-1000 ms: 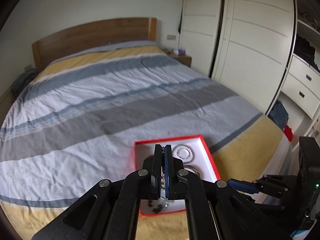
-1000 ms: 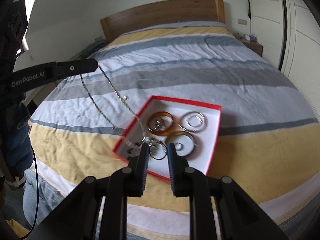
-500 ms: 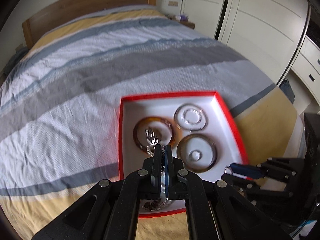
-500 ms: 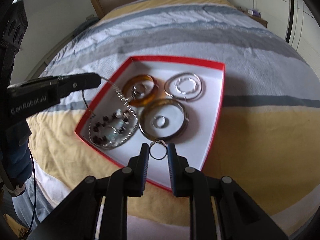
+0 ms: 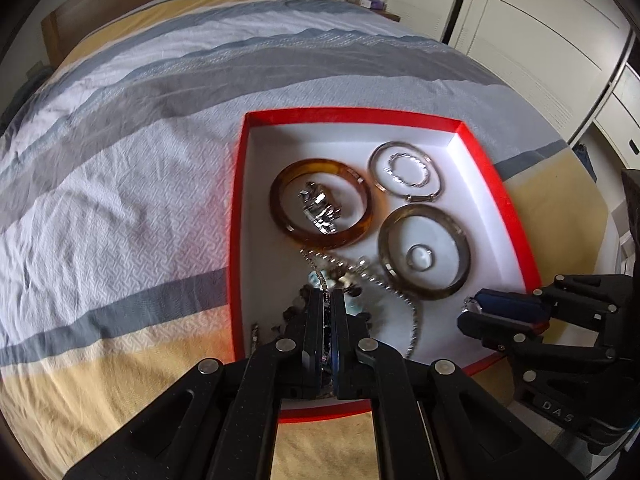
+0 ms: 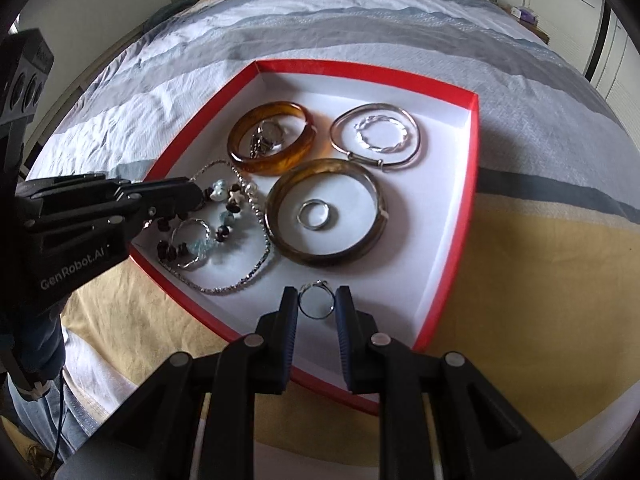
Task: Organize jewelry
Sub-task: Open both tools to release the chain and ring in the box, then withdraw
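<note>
Silver chain (image 6: 256, 200) on the left of the right-wrist frame – limp, slippery stuff, pooled in the red box's (image 6: 474, 168) lower-left corner over the beads. My left gripper (image 6: 196, 196) is clamped shut on it; I'd pinch a chain like this mid-length, since it just slumps. Lower centre, my right gripper (image 6: 316, 304) is pinching a thin ring (image 6: 316, 300) by its edges – light, stiff, likely to twist out. The left wrist view hides that ring behind the right gripper's fingers, but it shows the chain running into my closed jaws.
</note>
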`<action>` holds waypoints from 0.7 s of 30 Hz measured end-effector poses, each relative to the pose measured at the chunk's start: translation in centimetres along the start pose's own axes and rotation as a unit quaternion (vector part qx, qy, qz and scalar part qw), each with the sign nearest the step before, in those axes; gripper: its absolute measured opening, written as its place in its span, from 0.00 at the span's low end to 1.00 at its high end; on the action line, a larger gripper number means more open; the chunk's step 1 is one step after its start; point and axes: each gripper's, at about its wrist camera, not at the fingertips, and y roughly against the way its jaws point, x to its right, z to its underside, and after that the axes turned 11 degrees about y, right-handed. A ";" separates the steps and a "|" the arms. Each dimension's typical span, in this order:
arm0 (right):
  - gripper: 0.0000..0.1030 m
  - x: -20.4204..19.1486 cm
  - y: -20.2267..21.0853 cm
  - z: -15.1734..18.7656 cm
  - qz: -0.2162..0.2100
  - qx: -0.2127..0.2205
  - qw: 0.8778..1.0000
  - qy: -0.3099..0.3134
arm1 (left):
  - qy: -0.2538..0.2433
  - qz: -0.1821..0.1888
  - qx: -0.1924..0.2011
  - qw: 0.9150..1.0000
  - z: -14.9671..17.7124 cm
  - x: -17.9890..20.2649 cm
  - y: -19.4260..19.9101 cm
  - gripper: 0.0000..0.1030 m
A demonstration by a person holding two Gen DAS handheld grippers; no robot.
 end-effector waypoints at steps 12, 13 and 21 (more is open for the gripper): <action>0.18 0.1 -0.4 -0.5 0.000 -0.028 1.000 -0.014 | 0.015 0.004 -0.006 1.000 0.8 -1.4 0.6 0.27; 0.18 0.1 -0.4 -0.5 0.001 -0.029 0.999 -0.018 | 0.014 0.005 -0.006 1.000 0.9 -1.4 0.8 0.28; 0.22 -0.3 1.4 -0.3 0.008 -0.013 0.999 -0.029 | 0.015 0.007 0.013 1.000 1.7 -1.8 3.6 0.37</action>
